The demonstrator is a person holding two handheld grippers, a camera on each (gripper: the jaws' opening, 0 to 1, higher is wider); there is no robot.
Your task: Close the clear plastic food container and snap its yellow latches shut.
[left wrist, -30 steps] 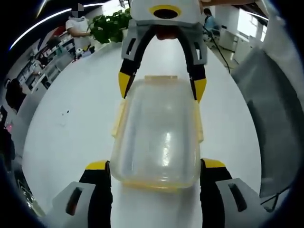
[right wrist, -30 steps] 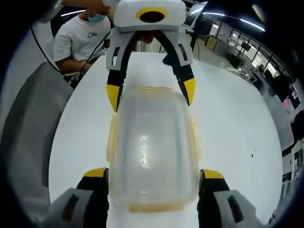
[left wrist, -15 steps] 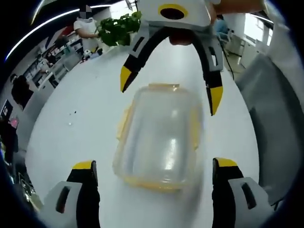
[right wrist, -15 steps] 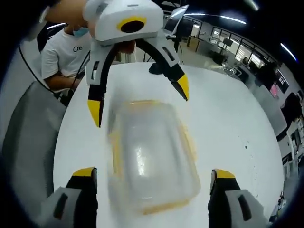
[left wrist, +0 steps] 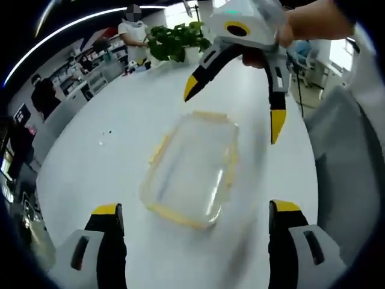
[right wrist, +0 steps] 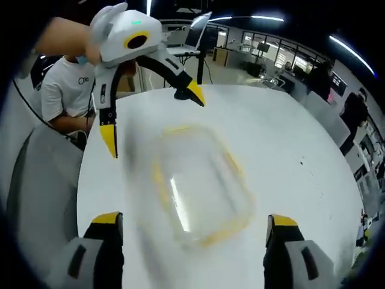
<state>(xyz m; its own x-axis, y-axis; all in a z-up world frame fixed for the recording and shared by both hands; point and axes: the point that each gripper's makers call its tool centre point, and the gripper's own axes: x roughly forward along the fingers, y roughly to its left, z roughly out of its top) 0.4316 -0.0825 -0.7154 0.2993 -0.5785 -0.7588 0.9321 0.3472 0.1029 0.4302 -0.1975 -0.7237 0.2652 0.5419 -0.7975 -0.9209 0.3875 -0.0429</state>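
Now the container point(left wrist: 191, 170) lies flat on the white table point(left wrist: 90, 174), ahead of your left gripper point(left wrist: 192, 220) and skewed, its long axis slanting off your line. Your right gripper point(right wrist: 189, 226) faces it from the opposite end. Both sets of jaws gape wide, holding nothing, about equally near.

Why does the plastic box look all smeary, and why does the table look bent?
In the right gripper view the box is smeared by motion blur, its yellow edges streaky; in the left gripper view the box is softer-edged but clearer, with a shiny glare streak on the lid. Both views use a fisheye lens, so the white table curves like a bowl.
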